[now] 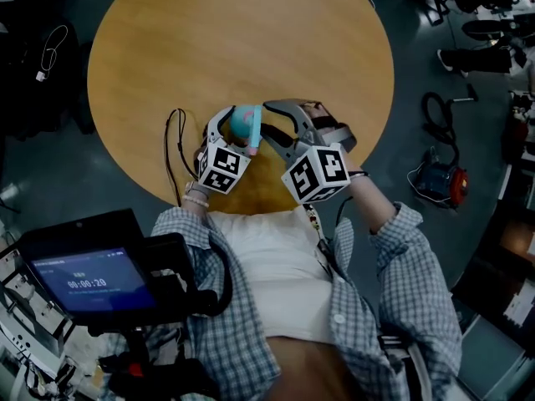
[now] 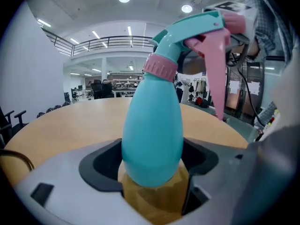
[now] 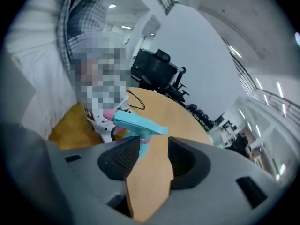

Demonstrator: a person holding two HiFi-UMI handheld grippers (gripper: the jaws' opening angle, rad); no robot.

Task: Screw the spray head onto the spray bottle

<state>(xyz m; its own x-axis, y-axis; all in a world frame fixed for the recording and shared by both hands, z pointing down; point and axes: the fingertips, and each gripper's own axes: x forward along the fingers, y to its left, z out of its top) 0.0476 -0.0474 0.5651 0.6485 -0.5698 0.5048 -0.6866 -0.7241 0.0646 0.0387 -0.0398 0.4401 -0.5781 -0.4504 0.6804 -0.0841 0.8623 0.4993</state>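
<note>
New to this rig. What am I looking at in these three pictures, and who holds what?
No robot here: a person holds a two-jaw tool in each hand; the marker cubes are part of them. The top-down picture comes from a head camera over a round wooden table. The other two come from cameras riding on each tool, looking along its jaws. The left tool clamps the body of a teal spray bottle, its spray head with pink trigger sitting on the neck. The right tool is open and empty, the spray head just beyond its jaws.
</note>
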